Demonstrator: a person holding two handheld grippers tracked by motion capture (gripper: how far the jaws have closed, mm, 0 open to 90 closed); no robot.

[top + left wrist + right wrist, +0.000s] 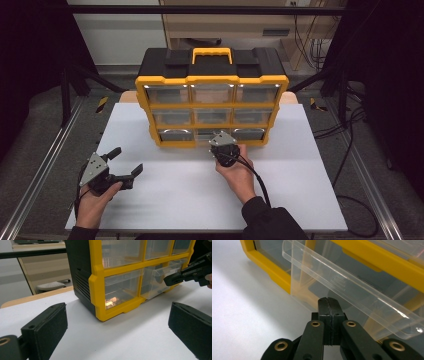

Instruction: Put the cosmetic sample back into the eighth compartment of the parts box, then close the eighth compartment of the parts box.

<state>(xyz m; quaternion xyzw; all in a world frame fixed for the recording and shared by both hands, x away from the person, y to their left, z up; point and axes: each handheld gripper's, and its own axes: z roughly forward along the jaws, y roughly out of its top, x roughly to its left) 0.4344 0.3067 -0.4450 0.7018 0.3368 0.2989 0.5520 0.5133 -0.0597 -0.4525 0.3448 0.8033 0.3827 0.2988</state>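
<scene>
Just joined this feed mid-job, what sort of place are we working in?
Probably a lab recording rig: a white tabletop inside a black metal frame, loose black cables on the floor, and a yellow-and-black plastic drawer organizer.

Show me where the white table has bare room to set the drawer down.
Bare board lies right of the right tongs, out to the table's right edge, and between the two hands, in front of the organizer. The left tongs take the near-left corner. It is crowded at the bottom middle drawer, where the right tongs sit.

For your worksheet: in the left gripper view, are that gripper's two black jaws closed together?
No: the left gripper has its jaws standing far apart, with bare white table between them.
</scene>
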